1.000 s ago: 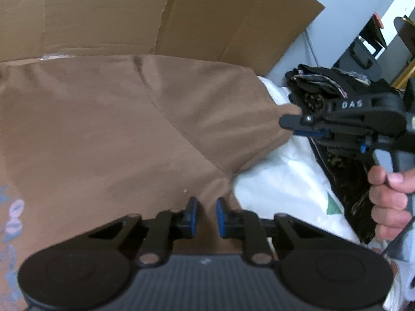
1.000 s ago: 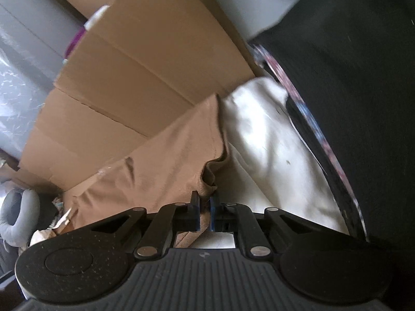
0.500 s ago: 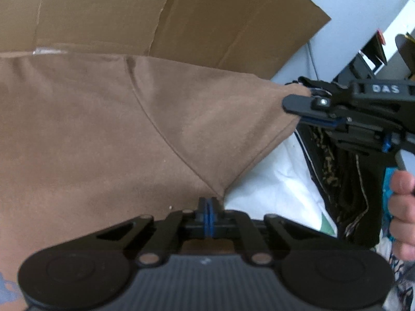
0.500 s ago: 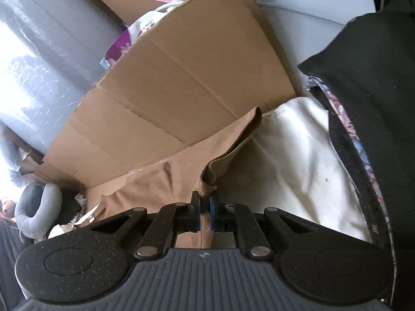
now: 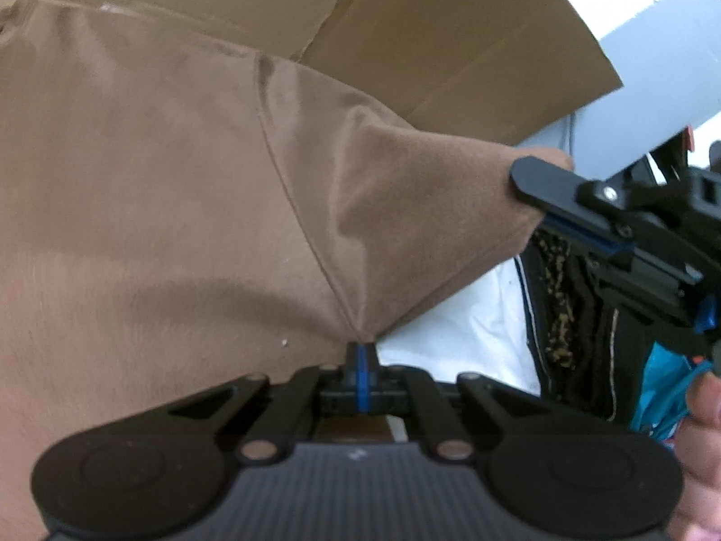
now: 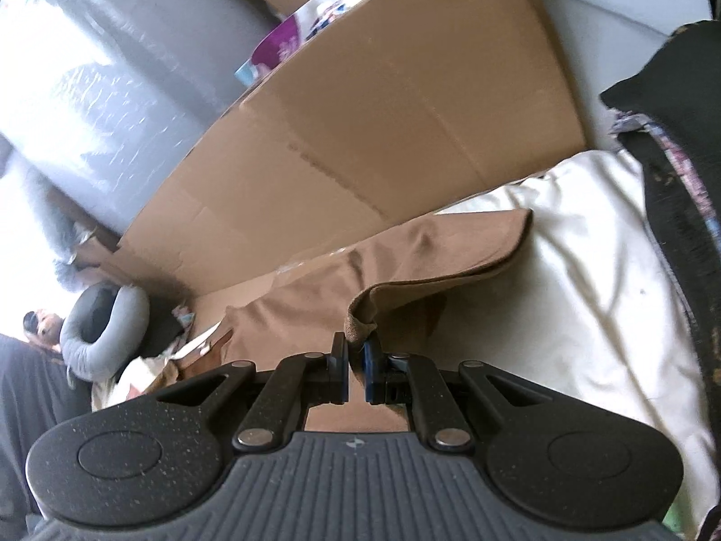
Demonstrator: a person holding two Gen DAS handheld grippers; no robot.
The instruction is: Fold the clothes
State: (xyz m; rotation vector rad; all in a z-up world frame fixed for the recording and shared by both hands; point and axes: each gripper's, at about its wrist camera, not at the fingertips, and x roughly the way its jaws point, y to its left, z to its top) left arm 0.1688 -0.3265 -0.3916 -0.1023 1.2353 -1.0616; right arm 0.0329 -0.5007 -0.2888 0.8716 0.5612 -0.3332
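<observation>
Your left gripper (image 5: 360, 356) has its jaws closed tight on the brown shirt (image 5: 180, 203), pinching the cloth right where a seam runs down into the blue pads. Your right gripper (image 6: 356, 351) is clamped on a bunched edge of the same shirt, its jaws nearly together with the hem pressed between them. In the left view that gripper (image 5: 536, 189) reaches in from the right side and holds the far tip of the sleeve, so the cloth is stretched in a lifted fold between your two grips. The rest of the shirt spreads out over flattened cardboard (image 6: 383, 135), beside a white cloth (image 6: 586, 248). A dark patterned garment (image 5: 568, 297) lies to the right of the white cloth.
</observation>
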